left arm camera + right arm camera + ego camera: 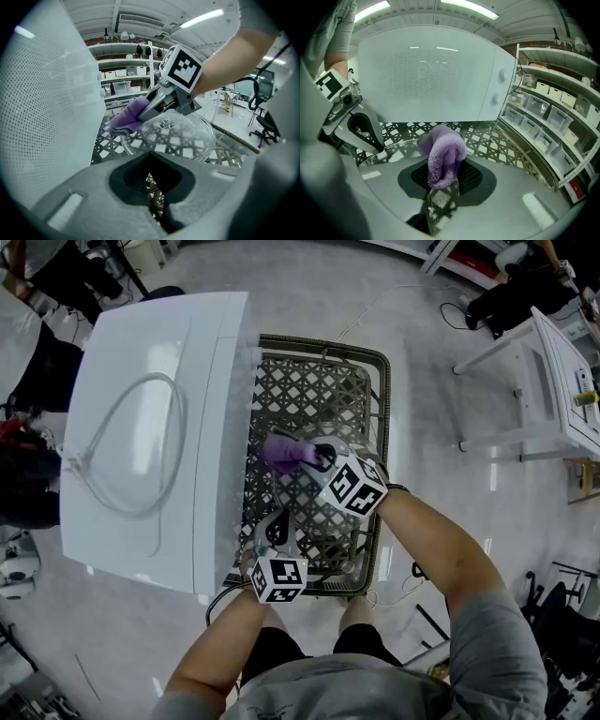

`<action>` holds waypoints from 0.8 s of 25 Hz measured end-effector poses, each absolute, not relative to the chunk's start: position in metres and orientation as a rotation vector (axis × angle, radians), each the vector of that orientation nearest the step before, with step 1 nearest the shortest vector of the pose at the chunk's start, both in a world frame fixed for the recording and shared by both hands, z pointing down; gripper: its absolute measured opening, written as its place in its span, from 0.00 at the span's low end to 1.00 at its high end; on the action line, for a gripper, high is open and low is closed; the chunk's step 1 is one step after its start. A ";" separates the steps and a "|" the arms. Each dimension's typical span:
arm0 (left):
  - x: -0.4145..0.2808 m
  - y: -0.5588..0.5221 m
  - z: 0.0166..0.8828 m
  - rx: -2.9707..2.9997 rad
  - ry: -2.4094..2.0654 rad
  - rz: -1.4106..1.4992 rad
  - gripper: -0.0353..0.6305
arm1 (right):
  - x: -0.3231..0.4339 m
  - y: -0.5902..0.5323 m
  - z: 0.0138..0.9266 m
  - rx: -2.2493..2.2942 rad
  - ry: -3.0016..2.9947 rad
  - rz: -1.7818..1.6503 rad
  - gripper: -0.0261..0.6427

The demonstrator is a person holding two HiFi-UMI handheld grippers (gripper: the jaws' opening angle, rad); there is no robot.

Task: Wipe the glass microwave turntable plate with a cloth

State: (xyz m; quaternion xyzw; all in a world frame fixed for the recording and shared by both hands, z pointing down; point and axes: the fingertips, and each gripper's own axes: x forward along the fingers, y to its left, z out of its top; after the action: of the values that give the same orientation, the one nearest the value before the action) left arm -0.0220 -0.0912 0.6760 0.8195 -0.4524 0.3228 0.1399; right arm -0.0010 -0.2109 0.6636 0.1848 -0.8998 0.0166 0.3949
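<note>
One glass turntable plate (187, 133) lies in one lattice basket (309, 390) beside one white microwave (141, 427). One purple cloth (443, 157) is clamped in the right tongs (442, 185) and pressed onto the plate. The left tongs (151, 157) are closed on its near rim.

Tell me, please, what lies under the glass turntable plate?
The glass plate rests on the lattice tabletop, whose pattern shows through the glass. The purple cloth held by the right gripper covers one patch, so what lies beneath there is hidden.
</note>
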 end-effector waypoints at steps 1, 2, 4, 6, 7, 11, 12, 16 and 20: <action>-0.022 -0.091 0.676 2.367 -1.308 0.934 0.05 | 0.008 -0.212 0.664 0.479 -2.271 0.044 0.20; -0.022 -0.091 0.676 2.367 -1.308 0.936 0.05 | 0.017 -0.213 0.663 0.489 -2.262 0.047 0.20; -0.023 -0.091 0.676 2.365 -1.312 0.939 0.05 | 0.037 -0.214 0.663 0.509 -2.244 0.052 0.20; -0.023 -0.091 0.676 2.365 -1.318 0.938 0.05 | 0.057 -0.214 0.662 0.527 -2.225 0.052 0.20; -0.023 -0.091 0.676 2.365 -1.321 0.937 0.05 | 0.067 -0.214 0.662 0.536 -2.216 0.051 0.20; -0.023 -0.090 0.675 2.361 -1.320 0.942 0.05 | 0.104 -0.213 0.659 0.573 -2.178 0.051 0.20; -0.023 -0.090 0.674 2.360 -1.318 0.944 0.05 | 0.113 -0.212 0.658 0.582 -2.170 0.053 0.20; -0.023 -0.091 0.674 2.357 -1.319 0.941 0.05 | 0.140 -0.212 0.656 0.612 -2.140 0.053 0.20; -0.022 -0.091 0.674 2.356 -1.325 0.941 0.05 | 0.150 -0.209 0.654 0.636 -2.126 0.052 0.20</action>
State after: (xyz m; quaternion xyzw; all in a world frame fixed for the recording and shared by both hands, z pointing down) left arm -0.0217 -0.0908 0.6738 0.8151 -0.4584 0.3255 0.1395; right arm 0.1505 -0.2095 0.6541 0.2567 -0.8577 0.0210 0.4450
